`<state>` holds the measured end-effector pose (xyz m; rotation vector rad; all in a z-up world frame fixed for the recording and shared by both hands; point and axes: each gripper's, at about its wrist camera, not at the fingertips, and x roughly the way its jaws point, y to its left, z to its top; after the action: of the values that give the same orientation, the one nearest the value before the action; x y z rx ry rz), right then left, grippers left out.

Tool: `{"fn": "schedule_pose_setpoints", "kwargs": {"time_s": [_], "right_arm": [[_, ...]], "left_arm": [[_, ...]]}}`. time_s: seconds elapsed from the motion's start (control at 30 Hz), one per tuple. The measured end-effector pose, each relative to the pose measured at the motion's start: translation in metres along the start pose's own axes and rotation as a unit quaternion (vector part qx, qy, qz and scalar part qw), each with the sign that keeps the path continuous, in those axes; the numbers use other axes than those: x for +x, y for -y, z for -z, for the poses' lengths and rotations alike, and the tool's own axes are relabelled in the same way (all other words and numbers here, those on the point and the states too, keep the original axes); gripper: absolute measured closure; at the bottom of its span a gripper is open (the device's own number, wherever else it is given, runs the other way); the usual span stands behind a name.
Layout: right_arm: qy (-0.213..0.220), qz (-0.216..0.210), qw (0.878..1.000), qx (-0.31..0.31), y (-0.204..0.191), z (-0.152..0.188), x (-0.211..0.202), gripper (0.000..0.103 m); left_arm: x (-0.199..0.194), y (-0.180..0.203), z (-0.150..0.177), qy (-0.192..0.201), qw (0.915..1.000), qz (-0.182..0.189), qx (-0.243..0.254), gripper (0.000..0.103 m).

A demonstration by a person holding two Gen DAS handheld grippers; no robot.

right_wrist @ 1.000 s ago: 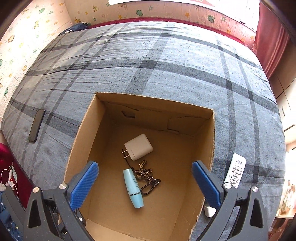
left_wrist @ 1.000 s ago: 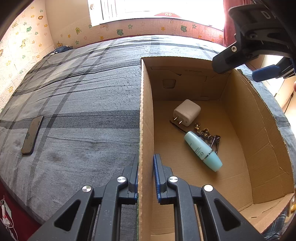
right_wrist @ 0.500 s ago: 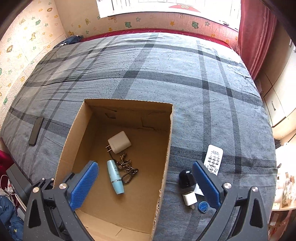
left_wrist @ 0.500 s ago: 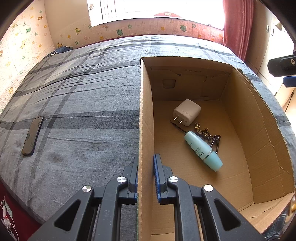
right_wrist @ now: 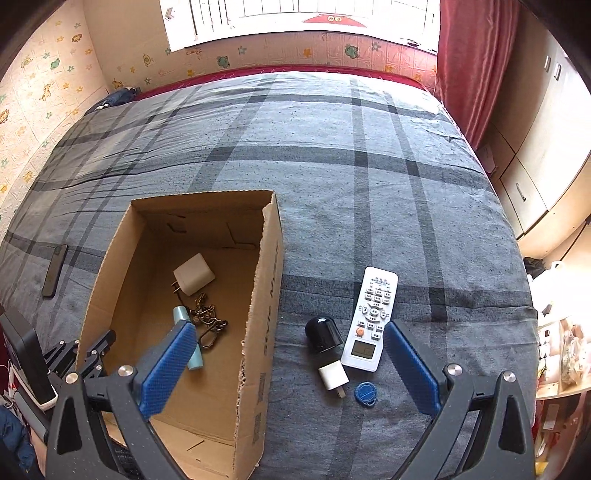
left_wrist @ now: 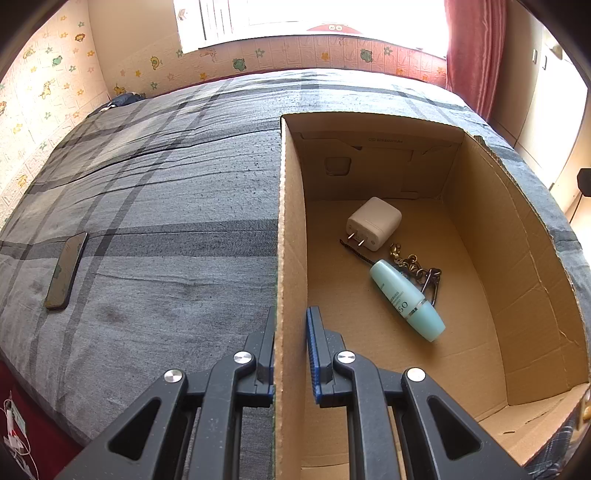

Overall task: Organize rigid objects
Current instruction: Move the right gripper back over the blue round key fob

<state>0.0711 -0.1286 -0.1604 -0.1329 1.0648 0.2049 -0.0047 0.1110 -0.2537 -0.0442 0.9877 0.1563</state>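
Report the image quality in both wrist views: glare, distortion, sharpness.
Left wrist view: the window is blown out to white; fisheye bends the cardboard box walls; the teal bottle inside is sharp, with readable lettering. Right wrist view: window also overexposed; the bed bulges into a dome; the white remote is crisp; corners are vignetted black.

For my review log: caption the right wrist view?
Open right gripper above remote, black jar and small plug beside the cardboard box.
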Motion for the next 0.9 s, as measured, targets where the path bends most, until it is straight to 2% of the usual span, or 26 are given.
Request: {"fn": "schedule_pose_setpoints", "kwargs": {"time_s": [0.27, 0.57, 0.9], "right_arm": [[-0.012, 0.022, 0.999, 0.031, 0.036, 0.015, 0.015, 0.000], [-0.054, 0.037, 0.996, 0.065, 0.074, 0.045, 0.052, 0.000], [-0.092, 0.046, 0.992, 0.068, 0.095, 0.076, 0.089, 0.001]], "left_arm": [[0.000, 0.000, 0.000, 0.000, 1.0000, 0.001, -0.002, 0.089], [0.001, 0.000, 0.000, 0.000, 1.0000, 0.002, -0.002, 0.089], [0.002, 0.000, 0.001, 0.000, 1.0000, 0.001, -0.001, 0.089]]}}
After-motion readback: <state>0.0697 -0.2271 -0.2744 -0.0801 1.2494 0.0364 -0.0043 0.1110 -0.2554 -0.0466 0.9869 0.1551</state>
